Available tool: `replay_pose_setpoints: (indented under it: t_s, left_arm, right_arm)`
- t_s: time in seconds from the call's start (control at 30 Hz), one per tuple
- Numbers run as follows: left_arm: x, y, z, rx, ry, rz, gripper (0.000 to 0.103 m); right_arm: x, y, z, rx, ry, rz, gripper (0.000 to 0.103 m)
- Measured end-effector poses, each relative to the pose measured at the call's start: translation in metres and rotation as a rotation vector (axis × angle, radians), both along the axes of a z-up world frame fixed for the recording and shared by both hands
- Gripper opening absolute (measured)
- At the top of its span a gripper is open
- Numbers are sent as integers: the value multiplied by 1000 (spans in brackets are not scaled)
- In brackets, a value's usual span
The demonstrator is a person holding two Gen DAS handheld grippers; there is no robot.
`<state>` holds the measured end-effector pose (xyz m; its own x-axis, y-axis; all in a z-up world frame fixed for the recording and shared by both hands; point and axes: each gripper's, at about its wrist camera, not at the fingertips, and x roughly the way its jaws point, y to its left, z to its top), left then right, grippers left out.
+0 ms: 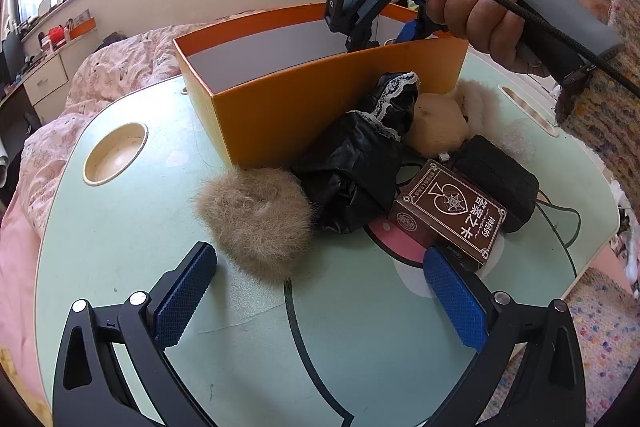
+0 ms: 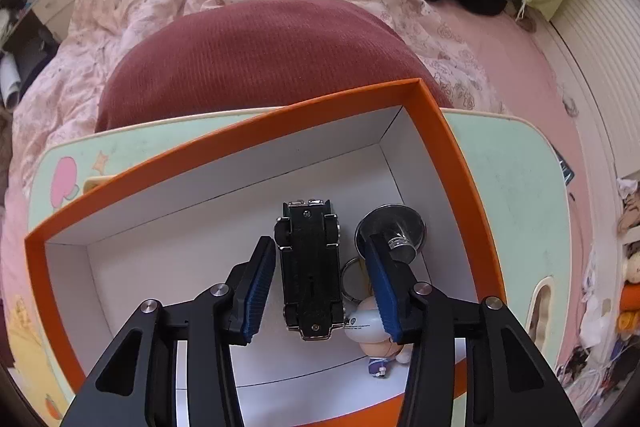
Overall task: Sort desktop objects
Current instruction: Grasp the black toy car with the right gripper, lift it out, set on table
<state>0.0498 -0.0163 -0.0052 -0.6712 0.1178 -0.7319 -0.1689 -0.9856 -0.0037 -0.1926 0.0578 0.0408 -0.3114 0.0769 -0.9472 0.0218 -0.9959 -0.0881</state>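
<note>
In the right wrist view I look down into the orange box [image 2: 448, 147]. My right gripper [image 2: 320, 267] hangs inside it, its blue pads apart. An upside-down black toy car [image 2: 310, 275] lies on the white floor between them, and neither pad presses on it. In the left wrist view my left gripper [image 1: 320, 291] stands open low over the green table [image 1: 120, 227], with nothing between its pads. Ahead lie a beige fur ball [image 1: 256, 223], a black lace-trimmed bag [image 1: 360, 163], a brown card box [image 1: 448, 215] and a black pouch [image 1: 500, 183]. A hand holds the right gripper [image 1: 386, 37] over the box [image 1: 300, 115].
Inside the box, right of the car, lie a silver disc [image 2: 390, 227], a key ring [image 2: 352, 275] and a small white figurine [image 2: 368, 325]. A cream plush [image 1: 436, 127] leans by the box. A cup recess [image 1: 114, 153] sits at the table's left. A red cushion [image 2: 260, 59] and pink bedding lie beyond.
</note>
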Motion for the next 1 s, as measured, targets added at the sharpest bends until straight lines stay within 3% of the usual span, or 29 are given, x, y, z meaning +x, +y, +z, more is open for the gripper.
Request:
replay_pose_setpoints:
  t_s: [0.03, 0.17, 0.23, 0.3, 0.43, 0.57, 0.73, 0.87, 1.0]
  left_arm:
    - [0, 0, 0, 0, 0, 0, 103]
    - [0, 1, 0, 0, 0, 0, 103]
    - [1, 0, 0, 1, 1, 0, 103]
    - [1, 0, 0, 1, 1, -1, 103]
    - [2, 1, 0, 1, 1, 0, 103]
    - [2, 1, 0, 1, 1, 0, 103]
    - [2, 1, 0, 1, 1, 0, 103]
    - [3, 0, -1, 1, 1, 0, 103]
    - [0, -3, 0, 1, -7, 30, 103]
  right_arm:
    - [1, -1, 1, 3, -1, 14, 28]
    - [5, -3, 0, -21, -3, 48, 27]
    - [10, 4, 5, -109, 26, 38, 27]
    - [20, 11, 18, -199, 101, 28, 27]
    - [61, 24, 56, -274, 310, 67, 27]
    - [108, 51, 77, -401, 381, 99, 27]
    - [157, 91, 72, -443, 357, 90, 27]
    - [174, 117, 34, -417, 273, 48, 27]
    - [167, 126, -2, -475, 185, -1, 27]
